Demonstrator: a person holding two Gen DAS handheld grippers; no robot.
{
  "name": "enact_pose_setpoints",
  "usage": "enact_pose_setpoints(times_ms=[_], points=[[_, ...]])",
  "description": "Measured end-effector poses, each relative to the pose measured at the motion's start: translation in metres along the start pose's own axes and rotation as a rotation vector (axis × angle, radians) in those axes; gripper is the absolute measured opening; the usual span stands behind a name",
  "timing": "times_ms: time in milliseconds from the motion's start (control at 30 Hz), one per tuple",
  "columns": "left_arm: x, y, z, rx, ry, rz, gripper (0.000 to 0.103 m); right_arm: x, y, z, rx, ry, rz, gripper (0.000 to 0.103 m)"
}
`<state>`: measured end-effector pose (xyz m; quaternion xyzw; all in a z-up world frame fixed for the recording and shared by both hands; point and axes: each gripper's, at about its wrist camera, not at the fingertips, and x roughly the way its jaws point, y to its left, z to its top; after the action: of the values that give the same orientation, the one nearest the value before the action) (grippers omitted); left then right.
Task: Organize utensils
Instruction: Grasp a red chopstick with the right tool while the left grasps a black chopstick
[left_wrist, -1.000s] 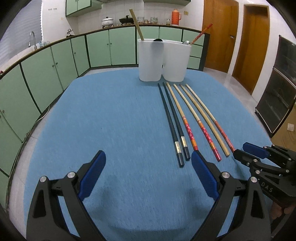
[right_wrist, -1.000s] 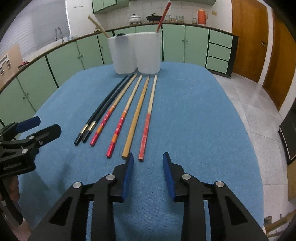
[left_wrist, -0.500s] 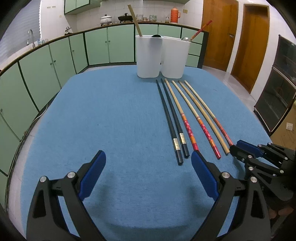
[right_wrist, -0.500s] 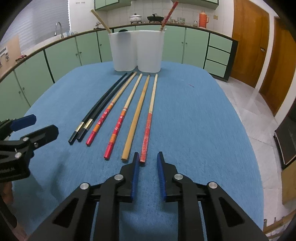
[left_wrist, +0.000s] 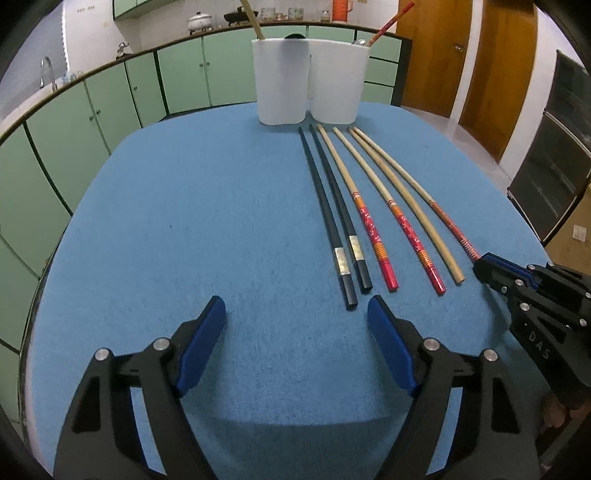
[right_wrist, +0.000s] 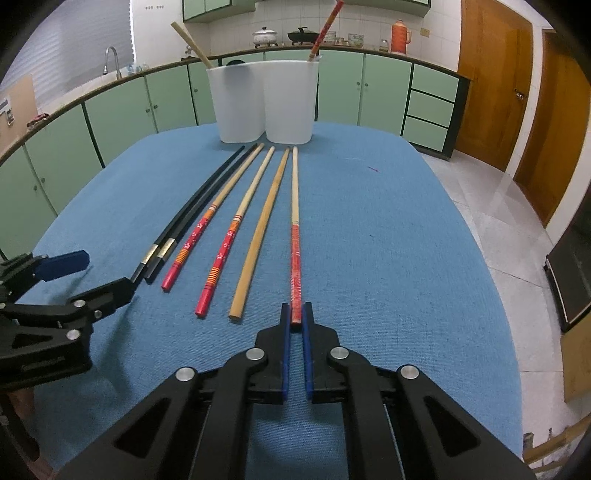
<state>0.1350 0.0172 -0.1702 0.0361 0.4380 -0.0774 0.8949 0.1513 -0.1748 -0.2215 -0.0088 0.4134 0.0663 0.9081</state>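
Several chopsticks lie side by side on the blue table mat (left_wrist: 184, 221). My right gripper (right_wrist: 295, 314) is shut on the near red end of the rightmost chopstick (right_wrist: 294, 254), which still lies flat; the same right gripper (left_wrist: 484, 264) shows at the right of the left wrist view. My left gripper (left_wrist: 295, 306) is open and its jaws are closing with no pad on anything. The near ends of the two black chopsticks (left_wrist: 332, 221) lie just inside its right fingertip (left_wrist: 375, 304). Two white containers (left_wrist: 282, 77) (left_wrist: 338, 81) stand at the far end, each with a chopstick inside.
Between the black pair and the held one lie two red-patterned chopsticks (right_wrist: 225, 243) and a plain bamboo one (right_wrist: 264, 225). Green cabinets (left_wrist: 92, 110) run around the left and back. The table's right edge drops to a tiled floor (right_wrist: 509, 206).
My right gripper's jaws have closed onto the rightmost chopstick's red end. My left gripper's jaws have narrowed, and it has tipped a little toward the black chopsticks.
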Motion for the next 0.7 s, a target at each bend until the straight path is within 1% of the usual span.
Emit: enact_pose_setpoints(times_ms=[100,167,200,267,300,367,400,467,500,567,667,700], points=[[0.003,-0.001,0.001,-0.006,0.003,0.003,0.072,0.0,0.0,0.0,0.004,-0.001,0.005,0.006],[0.004,-0.003,0.003,-0.006,-0.002,0.005,0.065,0.0,0.0,0.0,0.006,-0.001,0.008,0.006],[0.004,-0.003,0.004,-0.007,-0.003,0.005,0.063,0.0,-0.001,0.0,0.008,-0.001,0.009,0.006],[0.004,-0.005,0.005,-0.007,-0.006,-0.001,0.054,0.0,-0.001,0.0,0.01,-0.002,0.012,0.006],[0.004,-0.007,0.005,-0.003,-0.009,-0.006,0.051,0.0,-0.001,0.0,0.011,-0.002,0.014,0.006],[0.004,-0.011,0.006,0.009,-0.014,-0.01,0.042,0.0,-0.001,0.0,0.013,-0.002,0.015,0.006],[0.004,-0.014,0.005,0.017,-0.018,-0.015,0.039,0.0,-0.001,0.0,0.014,-0.002,0.016,0.006],[0.004,-0.017,0.005,0.026,-0.022,-0.025,0.029,0.0,-0.001,0.0,0.014,-0.002,0.016,0.006],[0.005,-0.019,0.005,0.028,-0.023,-0.031,0.026,0.0,-0.001,0.0,0.015,-0.002,0.017,0.006],[0.005,-0.02,0.005,0.028,-0.025,-0.043,0.017,0.001,-0.002,0.0,0.021,-0.002,0.024,0.006],[0.005,-0.022,0.005,0.029,-0.027,-0.064,0.008,0.001,-0.005,0.0,0.036,-0.001,0.042,0.006],[0.005,-0.023,0.005,0.028,-0.028,-0.062,0.008,0.001,-0.006,0.0,0.041,0.0,0.048,0.006]])
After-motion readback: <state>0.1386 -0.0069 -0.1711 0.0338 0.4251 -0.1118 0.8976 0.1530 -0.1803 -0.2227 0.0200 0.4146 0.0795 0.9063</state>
